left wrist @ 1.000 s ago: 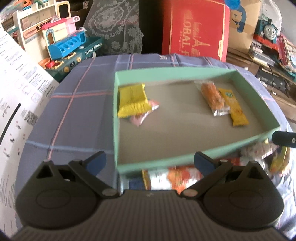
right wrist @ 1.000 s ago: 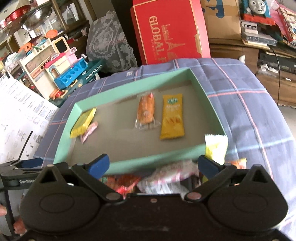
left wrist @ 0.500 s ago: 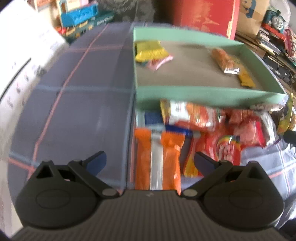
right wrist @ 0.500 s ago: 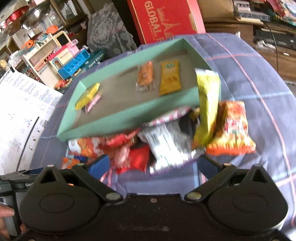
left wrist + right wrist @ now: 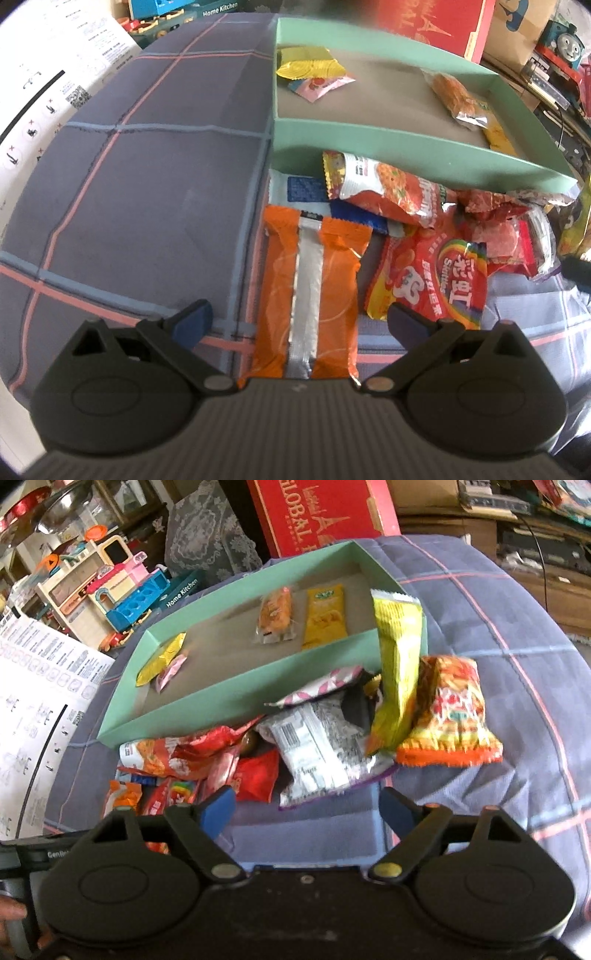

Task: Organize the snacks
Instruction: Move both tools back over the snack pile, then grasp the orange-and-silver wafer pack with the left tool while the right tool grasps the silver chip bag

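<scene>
Both tools hover low over the snack pile. Left hand-held gripper (image 5: pixel 299 323) stands with its jaws spread wide, gripping nothing; the orange packet (image 5: pixel 310 295) with a silver seam lies flat on the plaid cloth (image 5: pixel 147 184) between its fingers, untouched by the pads. Just right of that packet sits a red Skittles bag (image 5: pixel 439 273), and above both a red-and-white noodle-print bag (image 5: pixel 384 188) leans against the near wall of the green tray (image 5: pixel 369 138). Inside the tray, a yellow packet (image 5: pixel 308 64) and a pink one (image 5: pixel 319 84) lie at the left end, an orange snack in clear wrap (image 5: pixel 452 94) toward the right.

Right hand-held gripper (image 5: pixel 306 810) has just been narrowing its jaws, yet they remain apart with only cloth between them. A silver-white wrapper (image 5: pixel 321 753) lies just ahead of its fingers. Right of it, a yellow-green bag (image 5: pixel 399 664) stands upright against the tray's corner, and an orange patterned bag (image 5: pixel 454 716) rests beside it.
</scene>
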Demonstrator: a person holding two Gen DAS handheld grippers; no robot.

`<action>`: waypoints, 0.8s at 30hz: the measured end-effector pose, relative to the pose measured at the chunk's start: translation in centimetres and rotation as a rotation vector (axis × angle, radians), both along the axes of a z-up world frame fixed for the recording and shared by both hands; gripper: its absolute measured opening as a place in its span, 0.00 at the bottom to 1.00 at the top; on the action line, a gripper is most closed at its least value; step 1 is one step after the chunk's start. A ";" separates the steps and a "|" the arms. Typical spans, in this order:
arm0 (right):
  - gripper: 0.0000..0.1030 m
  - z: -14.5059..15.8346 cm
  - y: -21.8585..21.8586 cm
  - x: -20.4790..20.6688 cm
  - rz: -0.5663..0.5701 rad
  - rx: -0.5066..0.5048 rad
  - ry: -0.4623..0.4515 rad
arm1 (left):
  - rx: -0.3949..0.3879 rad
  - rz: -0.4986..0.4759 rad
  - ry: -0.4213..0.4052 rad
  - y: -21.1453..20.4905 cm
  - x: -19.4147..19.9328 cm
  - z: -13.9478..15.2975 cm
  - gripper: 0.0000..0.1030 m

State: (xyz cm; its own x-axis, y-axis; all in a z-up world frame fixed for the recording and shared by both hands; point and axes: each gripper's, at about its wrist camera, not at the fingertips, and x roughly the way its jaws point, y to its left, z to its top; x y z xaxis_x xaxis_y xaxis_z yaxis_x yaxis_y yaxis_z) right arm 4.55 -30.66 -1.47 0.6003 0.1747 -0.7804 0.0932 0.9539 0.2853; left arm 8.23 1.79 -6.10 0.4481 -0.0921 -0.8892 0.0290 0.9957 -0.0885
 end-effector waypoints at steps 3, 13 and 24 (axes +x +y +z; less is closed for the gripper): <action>0.83 0.3 0.2 1.1 0.012 -0.011 -0.023 | 0.008 -0.002 -0.003 -0.1 0.1 -0.1 1.00; 0.84 -1.0 0.8 5.7 0.052 -0.044 -0.018 | 0.033 -0.011 -0.011 -0.4 0.3 -0.2 1.00; 0.62 -2.4 2.0 5.8 0.079 -0.133 -0.002 | 0.036 -0.012 -0.037 -0.5 0.4 -0.4 1.00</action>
State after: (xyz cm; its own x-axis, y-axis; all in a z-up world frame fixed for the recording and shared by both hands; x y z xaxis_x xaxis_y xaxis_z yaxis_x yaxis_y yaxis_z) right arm 10.34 -28.65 -3.89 0.5904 0.1163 -0.7987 0.0164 0.9876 0.1558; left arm 8.63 1.28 -6.49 0.4799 -0.0655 -0.8749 0.0435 0.9978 -0.0508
